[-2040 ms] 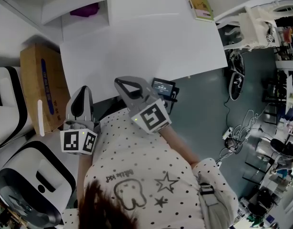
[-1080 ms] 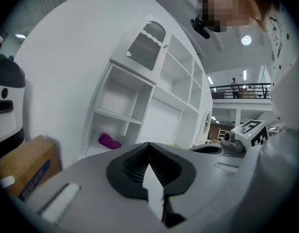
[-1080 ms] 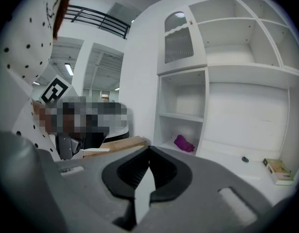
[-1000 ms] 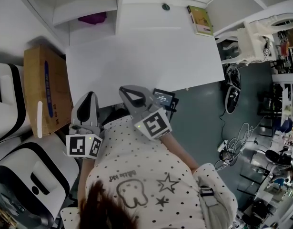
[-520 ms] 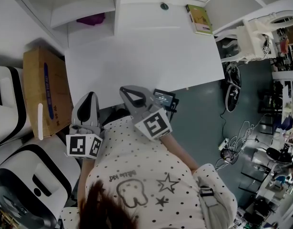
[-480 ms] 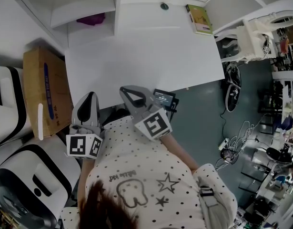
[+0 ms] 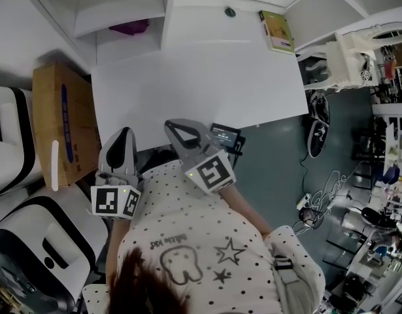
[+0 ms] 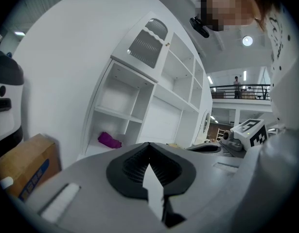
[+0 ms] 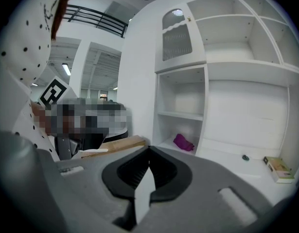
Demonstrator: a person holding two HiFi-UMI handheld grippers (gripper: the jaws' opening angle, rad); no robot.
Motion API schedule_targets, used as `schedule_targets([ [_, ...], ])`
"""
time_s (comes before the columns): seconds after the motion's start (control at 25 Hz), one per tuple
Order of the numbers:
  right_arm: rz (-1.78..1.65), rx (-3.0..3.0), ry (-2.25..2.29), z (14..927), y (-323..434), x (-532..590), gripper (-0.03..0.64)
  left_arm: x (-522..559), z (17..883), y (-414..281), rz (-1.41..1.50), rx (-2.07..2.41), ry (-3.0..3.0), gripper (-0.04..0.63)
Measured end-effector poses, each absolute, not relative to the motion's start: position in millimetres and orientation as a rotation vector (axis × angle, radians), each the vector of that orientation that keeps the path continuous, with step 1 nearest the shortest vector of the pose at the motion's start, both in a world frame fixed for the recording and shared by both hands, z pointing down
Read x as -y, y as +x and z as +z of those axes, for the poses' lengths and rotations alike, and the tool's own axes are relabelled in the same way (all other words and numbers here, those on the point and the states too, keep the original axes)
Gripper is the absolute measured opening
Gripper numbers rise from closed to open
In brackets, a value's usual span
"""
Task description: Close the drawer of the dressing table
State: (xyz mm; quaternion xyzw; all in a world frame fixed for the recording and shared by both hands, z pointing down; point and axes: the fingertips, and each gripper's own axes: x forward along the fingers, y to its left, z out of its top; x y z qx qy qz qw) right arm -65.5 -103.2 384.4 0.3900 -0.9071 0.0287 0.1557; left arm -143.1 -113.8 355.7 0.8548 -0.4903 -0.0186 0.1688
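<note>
We hold both grippers low and close to the body, in front of the white dressing table (image 7: 201, 77). The left gripper (image 7: 124, 131) is clenched: in the left gripper view its two jaws meet at the tip and nothing is between them. The right gripper (image 7: 170, 123) is also clenched and empty, with its jaws together in the right gripper view.

In the head view the tips of both grippers lie just over the near edge of the table top. The right one is a little further in than the left. We cannot make out the drawer in any view; the table top covers what is under its front edge.

A small device with a screen (image 7: 225, 135) is just beside the right gripper, at the table edge. A cardboard box (image 7: 57, 123) stands to the left of the table. Further back, a purple cloth (image 7: 129, 27) lies in the lower shelf compartment, and a book (image 7: 277, 30) lies at the far right corner.
</note>
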Motion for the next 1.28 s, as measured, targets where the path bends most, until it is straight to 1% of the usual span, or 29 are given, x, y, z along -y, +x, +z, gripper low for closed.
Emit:
schedule_targets([
  [1.28,0.127,2.592,1.162,387,-60,113,0.000,125,360,-140,-0.022,1.374,2.431,0.002],
])
